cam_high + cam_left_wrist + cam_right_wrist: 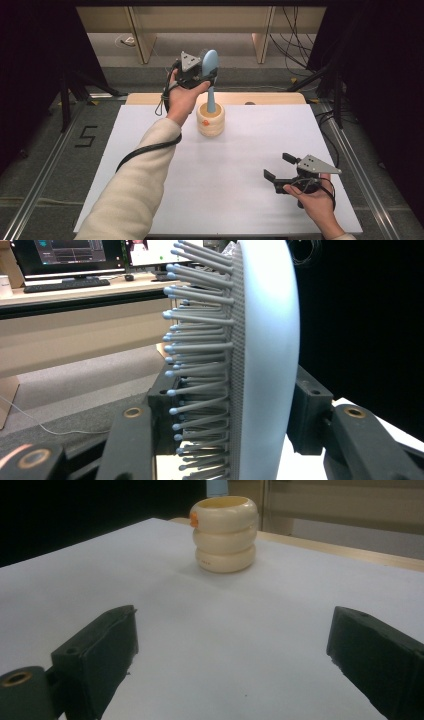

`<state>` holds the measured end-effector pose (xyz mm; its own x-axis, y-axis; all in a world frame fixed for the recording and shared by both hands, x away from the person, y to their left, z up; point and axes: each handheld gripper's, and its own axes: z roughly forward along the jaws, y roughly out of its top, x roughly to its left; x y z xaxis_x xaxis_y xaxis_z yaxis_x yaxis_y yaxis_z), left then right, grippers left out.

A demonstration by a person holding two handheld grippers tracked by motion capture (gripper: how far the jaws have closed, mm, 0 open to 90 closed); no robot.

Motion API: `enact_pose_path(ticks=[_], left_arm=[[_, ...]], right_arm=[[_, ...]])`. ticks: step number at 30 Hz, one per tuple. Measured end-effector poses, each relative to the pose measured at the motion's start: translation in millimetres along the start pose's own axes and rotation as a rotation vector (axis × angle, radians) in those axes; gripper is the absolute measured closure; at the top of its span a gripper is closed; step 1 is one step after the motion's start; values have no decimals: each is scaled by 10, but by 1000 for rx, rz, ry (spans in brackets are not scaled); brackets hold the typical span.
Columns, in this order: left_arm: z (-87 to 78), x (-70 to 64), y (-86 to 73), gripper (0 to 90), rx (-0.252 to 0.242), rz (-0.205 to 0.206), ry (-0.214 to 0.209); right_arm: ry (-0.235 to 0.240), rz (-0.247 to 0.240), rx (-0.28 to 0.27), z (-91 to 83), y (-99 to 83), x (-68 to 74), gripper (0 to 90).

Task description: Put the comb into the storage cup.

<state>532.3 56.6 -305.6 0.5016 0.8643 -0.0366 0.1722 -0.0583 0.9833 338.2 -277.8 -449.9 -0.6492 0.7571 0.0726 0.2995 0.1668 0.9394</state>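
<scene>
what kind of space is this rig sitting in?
Likely a lab or recording workspace: a white board table framed by metal rails on the floor, black curtains at the sides, and computer monitors with a keyboard on a desk behind.

Hairbrush pale blue on back and handle, in the left gripper view its bristles grey with light blue ball tips on a grey dotted pad; ringed holder cream, yellower inside the rim, with a small orange spot near the top. Tabletop plain white sheet, light wood edge at the far side; both grippers, left gripper and right gripper, black with grey three-cornered plates, jaws matte black, brass-coloured rivets showing in the gripper views. Sleeve cream, floor grey with a black "5" marked on it, surroundings black.
</scene>
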Motion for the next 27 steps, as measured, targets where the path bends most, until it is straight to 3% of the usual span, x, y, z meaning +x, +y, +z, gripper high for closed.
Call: enact_pose_path(ticks=[27], left_arm=[[94, 29, -14, 496, 10, -7, 14]], right_arm=[[1, 0, 3, 7, -12, -11, 72]])
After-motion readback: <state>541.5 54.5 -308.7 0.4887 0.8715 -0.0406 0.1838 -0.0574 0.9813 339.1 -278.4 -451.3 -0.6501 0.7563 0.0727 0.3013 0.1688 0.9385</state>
